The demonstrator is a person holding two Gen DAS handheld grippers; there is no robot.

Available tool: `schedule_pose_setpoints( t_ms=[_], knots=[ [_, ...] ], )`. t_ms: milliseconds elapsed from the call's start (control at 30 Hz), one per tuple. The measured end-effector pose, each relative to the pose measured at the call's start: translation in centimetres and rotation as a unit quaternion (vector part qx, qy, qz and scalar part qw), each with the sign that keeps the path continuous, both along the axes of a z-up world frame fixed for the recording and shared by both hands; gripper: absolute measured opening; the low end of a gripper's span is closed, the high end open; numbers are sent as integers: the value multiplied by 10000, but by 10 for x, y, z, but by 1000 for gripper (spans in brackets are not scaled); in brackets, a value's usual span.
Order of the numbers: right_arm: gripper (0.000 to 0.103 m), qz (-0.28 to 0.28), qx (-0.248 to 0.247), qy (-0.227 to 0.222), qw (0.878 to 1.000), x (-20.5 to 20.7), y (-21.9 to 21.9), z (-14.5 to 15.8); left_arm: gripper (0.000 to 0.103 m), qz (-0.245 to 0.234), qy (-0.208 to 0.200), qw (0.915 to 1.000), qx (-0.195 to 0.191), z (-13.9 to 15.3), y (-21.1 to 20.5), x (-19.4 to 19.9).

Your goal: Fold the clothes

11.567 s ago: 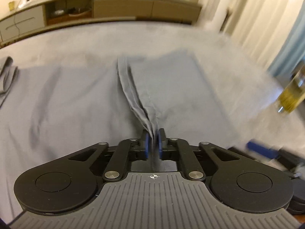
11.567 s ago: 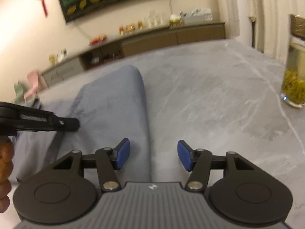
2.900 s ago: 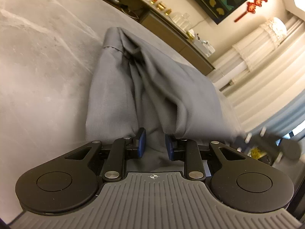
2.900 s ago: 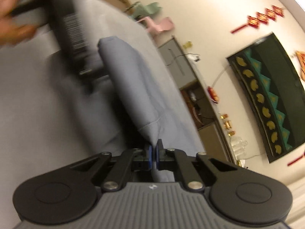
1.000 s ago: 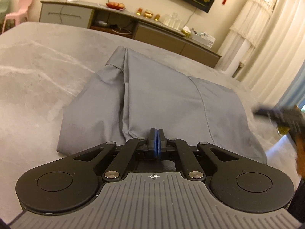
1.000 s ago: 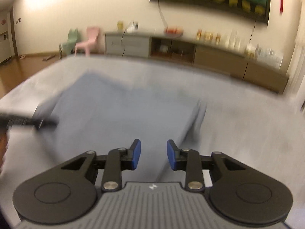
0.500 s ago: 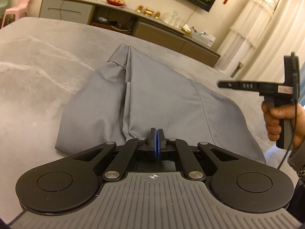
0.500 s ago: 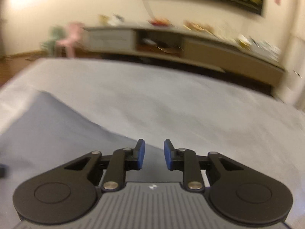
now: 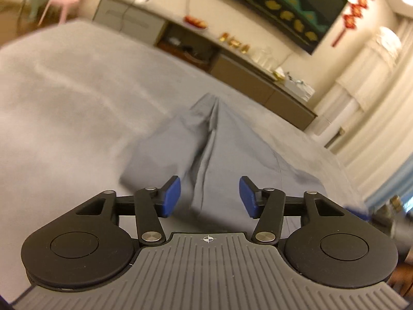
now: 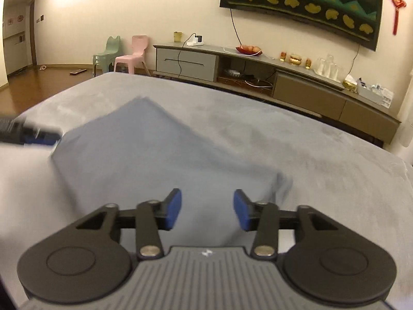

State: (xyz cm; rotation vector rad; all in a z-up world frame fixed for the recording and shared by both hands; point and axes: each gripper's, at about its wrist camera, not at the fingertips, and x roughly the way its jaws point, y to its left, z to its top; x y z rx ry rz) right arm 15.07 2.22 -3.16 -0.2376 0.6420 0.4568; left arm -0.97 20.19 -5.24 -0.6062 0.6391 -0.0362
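Garment (image 9: 224,144): 1 grey, folded, on table (image 9: 64,98); both hand-held grippers, L (image 9: 209,196) & R (image 10: 207,211), apart, empty.

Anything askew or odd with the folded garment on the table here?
Slightly. The folded grey garment lies on the grey table, but its left flap splays out from the centre crease, so the edges do not line up. Both the left gripper and right gripper are open, holding nothing.
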Motion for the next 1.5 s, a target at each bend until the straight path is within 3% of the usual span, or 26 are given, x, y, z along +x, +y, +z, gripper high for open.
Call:
schedule_pose_setpoints(
  t_ms=[133,200,300,367,500,667,767,900,967,1067,1100,1233,1300,1433,1500],
  knots=[
    [48,-331,309,291,9986,-15,-15,-15,51,44,230,9997,-121,-8,-7,5],
    [48,-462,713,543,9949,-13,-26,-18,50,128,320,9993,-107,-13,-10,15],
    [48,-627,1519,1005,9813,-6,-46,-18,20,341,355,9988,56,-12,-14,22],
    [48,-644,1606,1143,9783,-6,-49,-25,0,413,227,9989,22,-8,-11,23],
    [46,-679,1780,1418,9714,-5,-55,-37,0,398,-19,9991,127,5,-7,26],
    [45,-720,1942,1688,9637,-7,-62,-46,0,511,122,9983,235,-6,-7,36],
    [33,-758,1766,1647,9674,-8,-61,-43,0,534,234,9973,447,-12,-10,35],
    [33,-609,1450,1523,9757,-11,-54,-36,0,530,188,9959,711,-18,-13,42],
    [33,-379,1000,1367,9848,-18,-45,-33,1,523,229,9948,843,-17,-15,43],
    [36,-151,430,1202,9917,-25,-36,-27,24,490,326,9924,1081,-9,-11,36],
    [36,-102,291,1165,9927,-28,-34,-25,24,492,260,9917,1155,-3,-8,29],
    [37,-271,951,839,9915,-31,-55,9,46,388,-514,9864,1510,38,2,14],
    [38,-272,1130,596,9914,-20,-53,24,45,-79,-594,9864,1527,44,-1,34],
    [39,-31,709,201,9973,20,-19,23,37,-557,-305,9839,1673,19,-6,101],
    [39,74,413,48,9991,41,-2,15,36,-604,195,9859,1546,-8,0,126]
  ],
)
